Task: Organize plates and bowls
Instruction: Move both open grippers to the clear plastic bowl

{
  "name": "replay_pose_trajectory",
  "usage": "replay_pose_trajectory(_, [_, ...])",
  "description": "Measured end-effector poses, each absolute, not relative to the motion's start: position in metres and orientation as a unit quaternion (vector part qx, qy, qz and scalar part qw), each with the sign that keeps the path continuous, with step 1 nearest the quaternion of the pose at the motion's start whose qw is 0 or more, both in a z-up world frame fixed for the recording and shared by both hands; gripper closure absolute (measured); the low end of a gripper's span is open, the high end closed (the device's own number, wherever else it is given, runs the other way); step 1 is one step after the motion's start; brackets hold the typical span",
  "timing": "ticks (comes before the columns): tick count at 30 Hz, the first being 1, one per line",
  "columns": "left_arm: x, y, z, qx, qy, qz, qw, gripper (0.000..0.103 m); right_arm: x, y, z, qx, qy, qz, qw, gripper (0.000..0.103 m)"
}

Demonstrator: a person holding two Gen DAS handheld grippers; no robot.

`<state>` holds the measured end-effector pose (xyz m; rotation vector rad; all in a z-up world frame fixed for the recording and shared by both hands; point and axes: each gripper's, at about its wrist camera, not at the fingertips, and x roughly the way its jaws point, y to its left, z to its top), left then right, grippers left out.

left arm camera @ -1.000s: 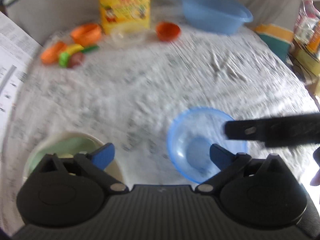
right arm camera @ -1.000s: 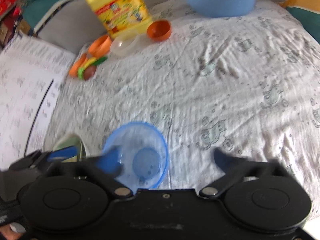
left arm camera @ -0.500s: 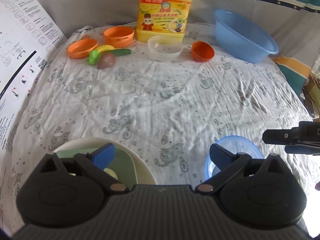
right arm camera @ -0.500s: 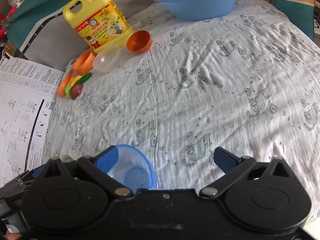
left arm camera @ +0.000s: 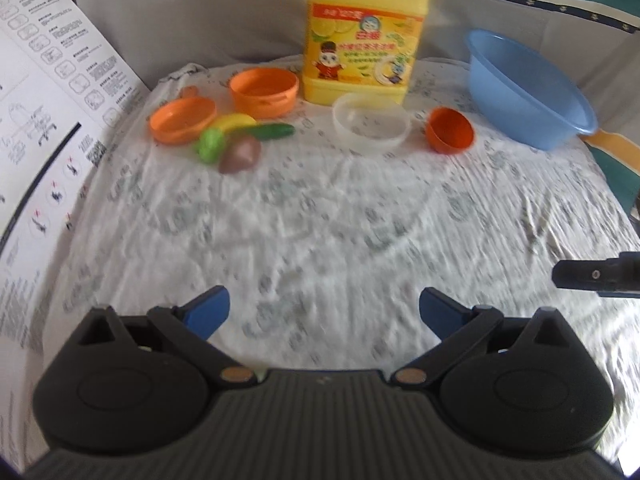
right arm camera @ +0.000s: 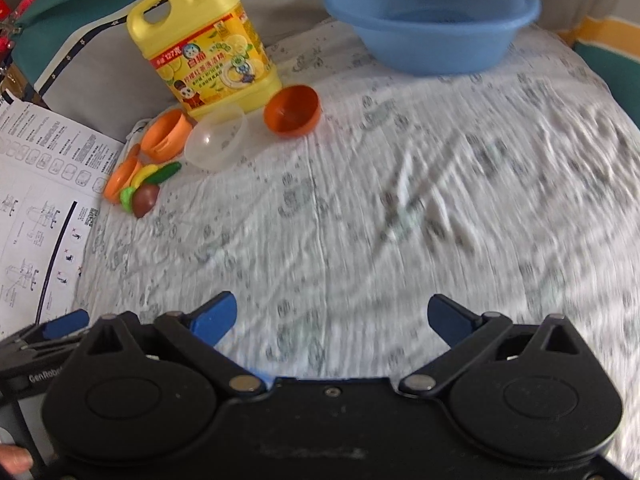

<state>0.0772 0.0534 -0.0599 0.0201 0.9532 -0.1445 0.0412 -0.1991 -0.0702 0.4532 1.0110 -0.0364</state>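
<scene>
My left gripper (left arm camera: 324,312) is open and empty above the white patterned cloth. My right gripper (right arm camera: 332,318) is open and empty too; one of its fingers shows at the right edge of the left wrist view (left arm camera: 596,276). At the far side stand a clear bowl (left arm camera: 370,128) (right arm camera: 216,140), a small dark-orange bowl (left arm camera: 450,130) (right arm camera: 294,110), an orange bowl (left arm camera: 264,90) (right arm camera: 162,138) and an orange plate (left arm camera: 182,120) (right arm camera: 120,178). A sliver of blue shows at the right gripper's base (right arm camera: 260,374). The green plate is hidden.
A yellow detergent jug (left arm camera: 364,36) (right arm camera: 208,52) stands at the back. A large blue basin (left arm camera: 528,88) (right arm camera: 436,12) sits at the back right. Toy vegetables (left arm camera: 236,140) (right arm camera: 148,188) lie by the orange plate. A printed instruction sheet (left arm camera: 44,120) (right arm camera: 40,184) lies on the left.
Both grippers have pulled back and tilted up. The blue bowl and the green plate have slid out of view under the grippers. The far objects now appear closer.
</scene>
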Motion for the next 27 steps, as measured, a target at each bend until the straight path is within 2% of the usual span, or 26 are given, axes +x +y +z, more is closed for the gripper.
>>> replay_pose_trajectory(9, [0.153,0.056,-0.048,0.005,0.449,-0.057,0.892,0.0,0.125,-0.184,-0.046,0.184,0.456,0.013,0.871,0.0])
replay_pose_trajectory(17, [0.223,0.047,-0.061,-0.023,0.453,-0.043,0.89,0.0,0.207,-0.169,-0.037,0.157,0.436,0.04,0.885,0.0])
replay_pose_trajectory(20, [0.24,0.045,-0.072,-0.03,0.457,-0.034,0.888,0.0,0.231,-0.163,-0.042,0.154,0.431,0.044,0.888,0.008])
replay_pose_trajectory(22, [0.248,0.044,-0.077,-0.036,0.457,-0.028,0.888,0.001,0.247,-0.16,-0.047,0.153,0.433,0.054,0.887,0.019])
replay_pose_trajectory(23, [0.252,0.043,-0.08,-0.041,0.457,-0.028,0.888,0.002,0.253,-0.159,-0.05,0.153,0.435,0.055,0.886,0.021])
replay_pose_trajectory(26, [0.26,0.039,-0.086,-0.048,0.459,-0.033,0.886,0.006,0.268,-0.155,-0.063,0.151,0.443,0.058,0.882,0.036])
replay_pose_trajectory(27, [0.262,0.037,-0.088,-0.047,0.46,-0.034,0.886,0.008,0.269,-0.154,-0.066,0.151,0.445,0.061,0.881,0.045])
